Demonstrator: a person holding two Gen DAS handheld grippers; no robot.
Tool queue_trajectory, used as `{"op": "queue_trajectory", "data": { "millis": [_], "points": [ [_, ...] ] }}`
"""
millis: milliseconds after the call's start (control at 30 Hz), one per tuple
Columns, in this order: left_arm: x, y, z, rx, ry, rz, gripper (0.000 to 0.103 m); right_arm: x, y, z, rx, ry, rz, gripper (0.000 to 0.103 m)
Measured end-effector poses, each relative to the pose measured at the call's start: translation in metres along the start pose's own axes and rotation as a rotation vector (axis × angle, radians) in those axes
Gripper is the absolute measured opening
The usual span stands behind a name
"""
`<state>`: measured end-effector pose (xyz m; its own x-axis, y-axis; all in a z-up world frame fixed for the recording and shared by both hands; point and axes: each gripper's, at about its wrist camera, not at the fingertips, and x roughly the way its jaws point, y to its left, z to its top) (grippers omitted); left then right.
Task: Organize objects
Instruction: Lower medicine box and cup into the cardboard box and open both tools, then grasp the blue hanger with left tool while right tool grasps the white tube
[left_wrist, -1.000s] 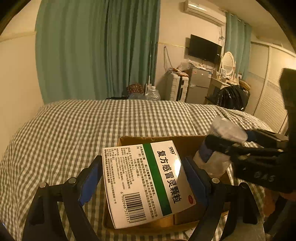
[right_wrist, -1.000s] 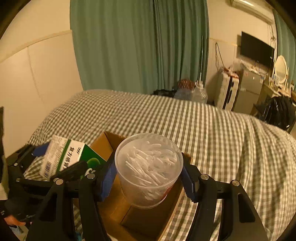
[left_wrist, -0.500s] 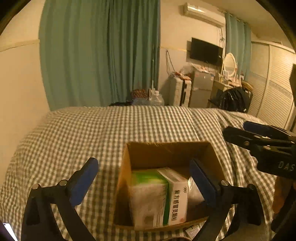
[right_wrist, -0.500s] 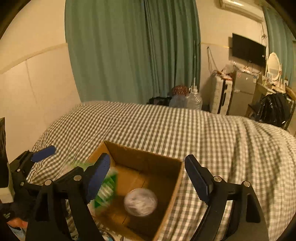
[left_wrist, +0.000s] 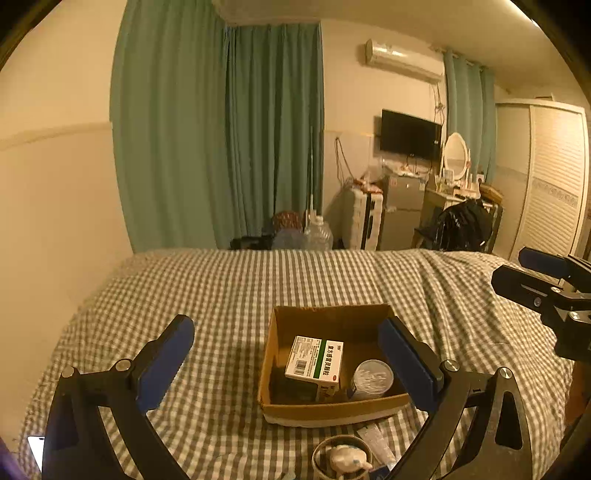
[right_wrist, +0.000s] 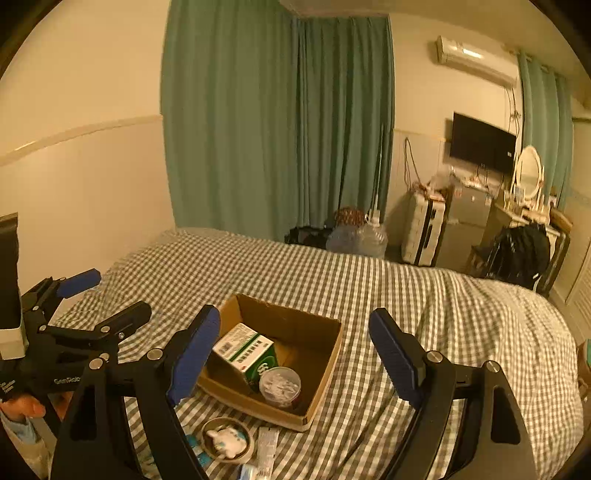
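A bed (left_wrist: 236, 291) with a green-and-white checked cover carries an open cardboard box (left_wrist: 332, 408) near its front edge. Inside the box, a white-and-green medicine carton (left_wrist: 316, 360) lies tilted at the left, and a clear round tub of cotton swabs (left_wrist: 372, 376) stands upright just beside it at the right. The left gripper (left_wrist: 286, 363) and the right gripper (right_wrist: 295, 350) are both raised above the box, each with its jaws spread wide and holding nothing.
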<state>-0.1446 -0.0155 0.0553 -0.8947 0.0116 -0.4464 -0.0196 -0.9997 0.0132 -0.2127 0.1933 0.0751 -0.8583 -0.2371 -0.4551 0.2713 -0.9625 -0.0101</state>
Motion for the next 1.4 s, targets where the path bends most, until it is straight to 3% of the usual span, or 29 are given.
{"op": "queue_trajectory", "data": {
  "millis": [133,300,367,733,800,933,1067,1233,1400],
  "points": [
    [-0.021,0.004,-0.010,0.016,0.004,0.021,0.103,-0.025,0.013,-0.010,-0.020,0.004,0.015,0.083],
    [-0.029,0.014,-0.055,0.011,0.079,0.069,0.103,-0.030,0.032,-0.050,-0.053,0.063,0.023,0.083],
    [-0.023,0.015,-0.077,0.009,0.109,0.107,0.103,-0.020,0.041,-0.075,-0.070,0.110,0.019,0.083],
    [0.029,0.013,-0.185,-0.061,0.349,0.107,0.103,0.069,0.040,-0.201,0.022,0.445,0.067,0.082],
    [0.035,0.008,-0.201,-0.042,0.389,0.096,0.103,0.077,0.042,-0.214,0.012,0.478,0.072,0.070],
    [0.044,-0.003,-0.225,0.013,0.447,0.070,0.103,0.086,0.045,-0.232,0.022,0.543,0.099,0.057],
    [0.053,-0.005,-0.238,0.025,0.505,0.069,0.103,0.083,0.047,-0.235,0.011,0.550,0.107,0.031],
    [0.066,-0.001,-0.248,0.025,0.552,0.095,0.103,0.084,0.045,-0.237,0.013,0.551,0.113,0.028],
    [0.085,-0.003,-0.251,0.023,0.600,0.053,0.103,0.085,0.044,-0.240,0.019,0.559,0.115,0.026]
  ]
}}
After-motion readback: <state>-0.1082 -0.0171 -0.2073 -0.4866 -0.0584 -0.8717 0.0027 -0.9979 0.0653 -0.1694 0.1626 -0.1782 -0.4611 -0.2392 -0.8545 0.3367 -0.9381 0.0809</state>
